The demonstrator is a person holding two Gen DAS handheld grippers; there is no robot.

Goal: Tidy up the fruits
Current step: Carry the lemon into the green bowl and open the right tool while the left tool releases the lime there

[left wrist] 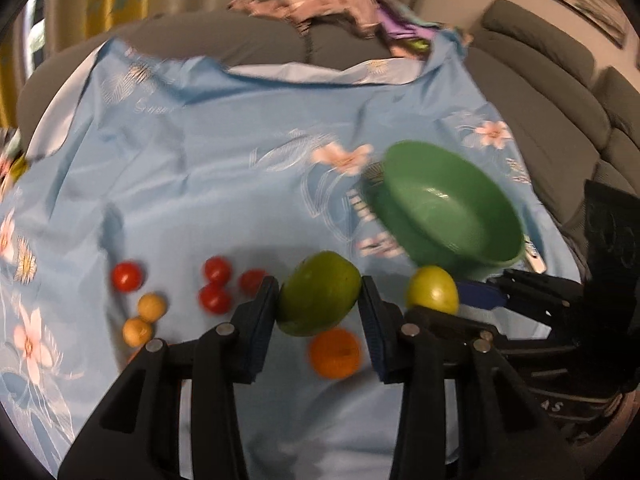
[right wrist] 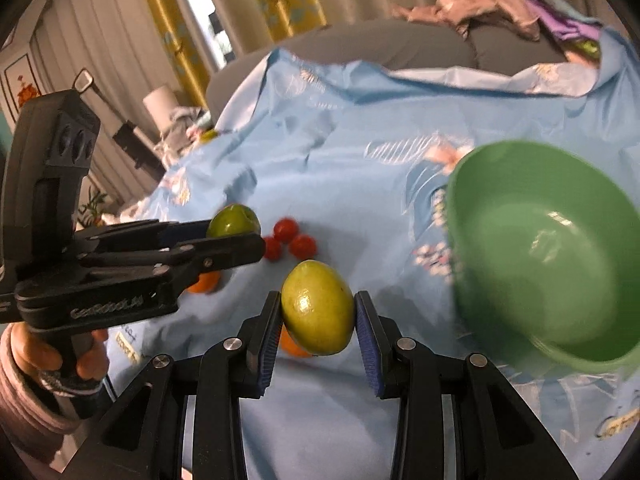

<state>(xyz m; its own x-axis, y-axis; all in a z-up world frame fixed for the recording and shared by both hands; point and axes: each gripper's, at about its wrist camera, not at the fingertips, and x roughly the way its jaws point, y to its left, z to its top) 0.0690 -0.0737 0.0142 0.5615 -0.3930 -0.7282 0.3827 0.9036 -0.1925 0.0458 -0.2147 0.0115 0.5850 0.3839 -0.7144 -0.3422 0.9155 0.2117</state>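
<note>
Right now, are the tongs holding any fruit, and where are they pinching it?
Yes, both. The left tongs pinch a green fruit across its two sides. The right tongs pinch a yellow-green fruit the same way, with both fruits lifted above the blue cloth.

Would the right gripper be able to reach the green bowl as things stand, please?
Probably yes. The right gripper is shut on a green fruit, and the green bowl sits just ahead on its right, open side towards it, with only blue cloth between.
</note>
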